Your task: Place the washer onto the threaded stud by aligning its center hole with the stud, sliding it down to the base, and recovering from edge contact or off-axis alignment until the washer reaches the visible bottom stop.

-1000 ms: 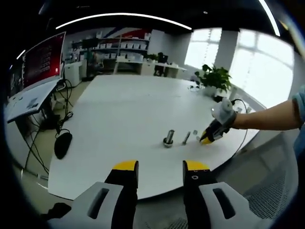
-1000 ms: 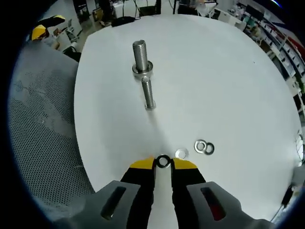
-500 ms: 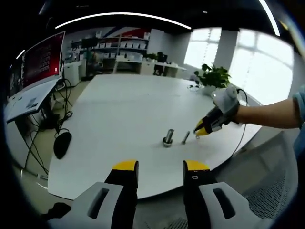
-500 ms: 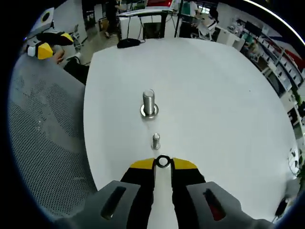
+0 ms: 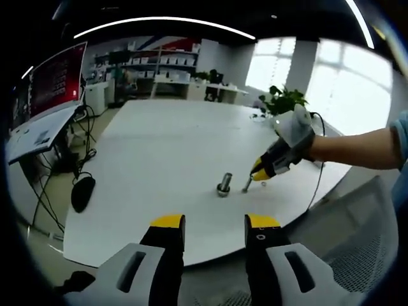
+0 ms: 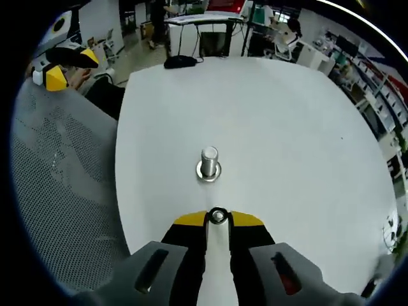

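Right gripper [image 6: 218, 218]: jaws drawn together, clamped on a washer [image 6: 218, 216] pinched at the yellow tips. In the left gripper view it hangs directly over the small threaded stud [image 5: 247, 185], which stands upright on the white table [image 5: 166, 153]. A larger bolt [image 6: 208, 163] stands just left of that stud, seated on its own washer. Left gripper [image 5: 215, 223]: jaws apart, holding nothing, off the table's near edge, well apart from the studs.

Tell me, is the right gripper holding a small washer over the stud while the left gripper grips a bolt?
Not quite: the left gripper is open and empty, as the left gripper view shows. The right gripper does hold the washer over the stud.
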`<state>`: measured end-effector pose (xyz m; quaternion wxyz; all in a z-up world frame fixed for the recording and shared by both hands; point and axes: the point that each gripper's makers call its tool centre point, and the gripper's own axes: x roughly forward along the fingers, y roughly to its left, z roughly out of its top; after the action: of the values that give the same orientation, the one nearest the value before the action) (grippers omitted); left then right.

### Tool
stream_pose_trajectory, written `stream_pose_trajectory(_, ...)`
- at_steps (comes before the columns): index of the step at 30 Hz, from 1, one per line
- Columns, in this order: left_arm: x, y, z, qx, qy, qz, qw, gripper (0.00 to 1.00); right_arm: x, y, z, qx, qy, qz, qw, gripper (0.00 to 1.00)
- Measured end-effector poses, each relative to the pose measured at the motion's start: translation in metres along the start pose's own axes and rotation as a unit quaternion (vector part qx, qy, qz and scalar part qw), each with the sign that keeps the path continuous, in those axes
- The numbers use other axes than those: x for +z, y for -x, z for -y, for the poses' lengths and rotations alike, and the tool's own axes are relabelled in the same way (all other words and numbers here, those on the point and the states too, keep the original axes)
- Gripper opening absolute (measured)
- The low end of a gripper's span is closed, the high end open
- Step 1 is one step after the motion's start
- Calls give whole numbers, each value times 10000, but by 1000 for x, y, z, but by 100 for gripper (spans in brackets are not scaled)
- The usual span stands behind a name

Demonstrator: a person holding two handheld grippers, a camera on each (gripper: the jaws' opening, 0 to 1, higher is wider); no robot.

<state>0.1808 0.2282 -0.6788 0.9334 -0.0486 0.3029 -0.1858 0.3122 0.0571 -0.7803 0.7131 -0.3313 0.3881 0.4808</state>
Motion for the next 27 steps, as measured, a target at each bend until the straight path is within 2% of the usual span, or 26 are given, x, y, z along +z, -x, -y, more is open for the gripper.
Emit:
stream_pose_trajectory(8,1,0,0,-4,-9,15,10000,35,-5,-11,-1,84,174,-311,9993,13)
stream_pose_trajectory(15,0,-1,0,1,5,-8,10000,35,-17,-39,-3,135,339,-675,9971,13)
stream_pose_trajectory(20,-2,-1,0,9,11,-38,10000,35,-22,-49,-3,182,273,-721,9969,13)
stream_pose_trajectory(22,-2,-1,0,12,15,-48,10000,35,-27,-52,-5,274,397,-815,9955,15)
stream_pose_trajectory(25,-2,-1,0,11,15,-49,10000,35,-29,-51,-5,256,420,-841,9952,24)
stream_pose_trajectory(27,-2,-1,0,12,16,-49,10000,35,-30,-47,-5,265,392,-809,9956,26)
